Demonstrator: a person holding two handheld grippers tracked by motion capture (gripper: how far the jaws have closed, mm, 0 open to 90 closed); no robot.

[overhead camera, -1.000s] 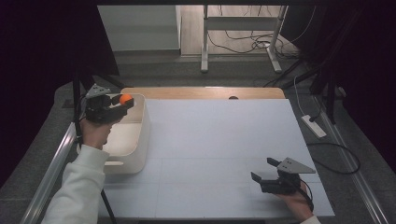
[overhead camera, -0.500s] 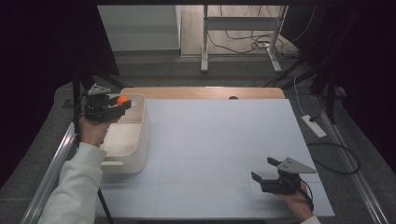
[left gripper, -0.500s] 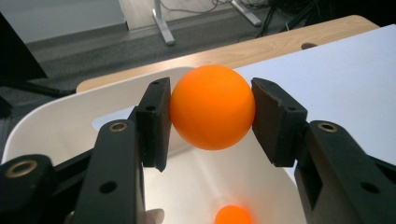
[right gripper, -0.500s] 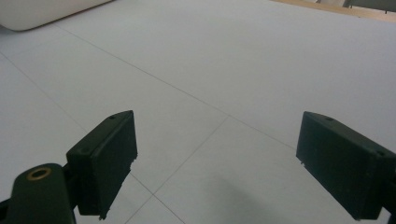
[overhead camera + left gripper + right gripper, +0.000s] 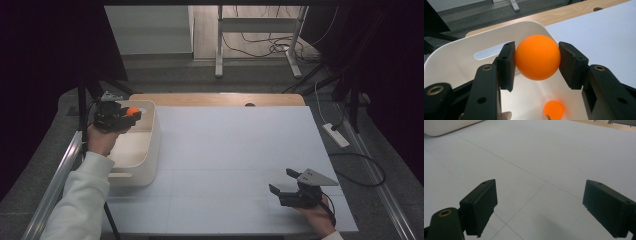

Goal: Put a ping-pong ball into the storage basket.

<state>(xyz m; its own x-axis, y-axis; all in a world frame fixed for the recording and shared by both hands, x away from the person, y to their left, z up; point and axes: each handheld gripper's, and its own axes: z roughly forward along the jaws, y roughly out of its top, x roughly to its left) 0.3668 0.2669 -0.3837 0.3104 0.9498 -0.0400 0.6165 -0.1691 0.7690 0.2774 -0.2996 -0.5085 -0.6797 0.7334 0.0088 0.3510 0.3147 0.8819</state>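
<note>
Here the left gripper (image 5: pixel 537 62) clamps an orange ball (image 5: pixel 537 57) over the white bin (image 5: pixel 461 57) at centre frame; right gripper (image 5: pixel 539 207) jaws apart

The left gripper (image 5: pixel 131 116), held up by the left hand (image 5: pixel 102 140) at the end of a white-sleeved forearm (image 5: pixel 80 200), hangs over the white bin (image 5: pixel 150 145) with its jaws pressed on either side of an orange ball (image 5: pixel 537 57). The right gripper (image 5: pixel 282 184) sits well away from the bin, low in the right hand (image 5: pixel 317 217), pointing back toward the bin with its jaws spread wide and nothing between them.
</note>
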